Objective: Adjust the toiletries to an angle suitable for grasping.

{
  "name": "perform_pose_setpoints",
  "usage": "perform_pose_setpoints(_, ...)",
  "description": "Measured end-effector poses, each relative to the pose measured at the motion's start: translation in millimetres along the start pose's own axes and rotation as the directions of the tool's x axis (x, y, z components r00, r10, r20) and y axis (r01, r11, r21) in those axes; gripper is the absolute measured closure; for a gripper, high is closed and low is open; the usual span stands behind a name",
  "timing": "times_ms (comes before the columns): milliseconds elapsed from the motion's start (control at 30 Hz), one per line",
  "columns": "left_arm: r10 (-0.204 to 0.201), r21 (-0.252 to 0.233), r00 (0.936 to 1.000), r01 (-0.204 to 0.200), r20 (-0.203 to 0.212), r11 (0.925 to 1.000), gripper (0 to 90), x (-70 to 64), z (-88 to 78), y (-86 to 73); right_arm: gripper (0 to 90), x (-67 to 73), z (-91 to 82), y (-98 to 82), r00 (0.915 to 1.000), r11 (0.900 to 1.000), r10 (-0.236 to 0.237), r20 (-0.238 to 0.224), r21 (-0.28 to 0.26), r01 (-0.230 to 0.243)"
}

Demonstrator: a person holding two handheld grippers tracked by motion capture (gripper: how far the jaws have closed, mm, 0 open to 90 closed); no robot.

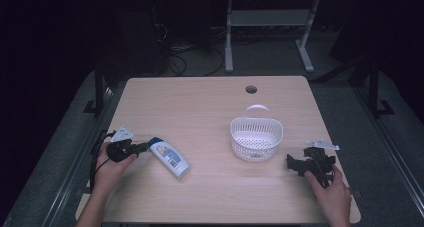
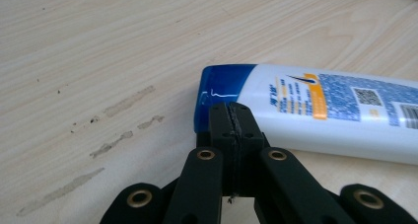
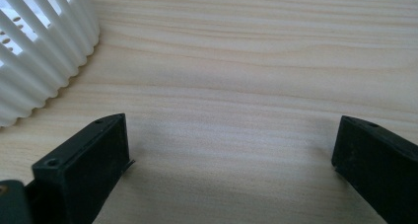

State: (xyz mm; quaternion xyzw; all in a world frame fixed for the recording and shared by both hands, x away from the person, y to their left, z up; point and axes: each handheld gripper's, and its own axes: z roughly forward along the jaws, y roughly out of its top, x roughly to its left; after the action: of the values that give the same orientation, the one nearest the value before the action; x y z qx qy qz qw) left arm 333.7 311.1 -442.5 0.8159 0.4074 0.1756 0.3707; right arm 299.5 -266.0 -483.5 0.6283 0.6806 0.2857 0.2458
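High view showed the white plastic shampoo bottle with a blue cap (image 1: 169,158) lying flat on the light wood tabletop (image 1: 200,102), left of centre, long axis running diagonally from cap at upper left to base at lower right. Left tool (image 1: 141,147) sat right at the cap end, pointing along that axis, jaws pressed together with nothing pinched between them. Left gripper view confirmed: closed tips up against the blue cap (image 2: 217,93), bottle body stretching away to the right of the jaws. Contact or a hair off, couldn't tell. Right tool (image 1: 295,163) rested near the right edge, jaws spread wide over bare wood, just beside the white slatted plastic basket with a handle (image 1: 256,137). Bottle was well apart from the right hand, so the left hand was clearly nearer. Judgement: closed left tool was placed to nudge the bottle cap-first, or would need to open to grip it.
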Motion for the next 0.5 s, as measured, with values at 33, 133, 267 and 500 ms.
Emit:
perform_pose_setpoints(33, 0.001, 0.001, 1.0000, -0.001, -0.003, 1.0000, 90.0, 0.4, 1.4, 0.7, 0.4, 0.0, 0.0, -0.1, 1.0000, 1.000, 0.000, 0.000, 0.000, 0.000)
perform_pose_setpoints(133, 0.004, 0.009, 1.0000, -0.004, -0.006, 1.0000, 90.0, 1.6, 5.4, 2.7, 0.4, 0.0, 0.0, 0.0, 1.0000, 1.000, 0.000, 0.000, 0.000, 0.000)
perform_pose_setpoints(267, 0.008, 0.010, 0.9999, -0.008, -0.008, 0.9999, 90.0, 2.6, 10.2, 4.7, 0.4, 0.0, 0.0, 0.0, 1.0000, 1.000, 0.000, 0.000, 0.000, 0.000)
perform_pose_setpoints(500, 0.000, 0.007, 1.0000, 0.000, -0.003, 1.0000, 90.0, 1.5, 18.2, 6.5, 0.4, 0.0, 0.0, 0.0, 1.0000, 1.000, 0.000, 0.000, 0.000, 0.000)
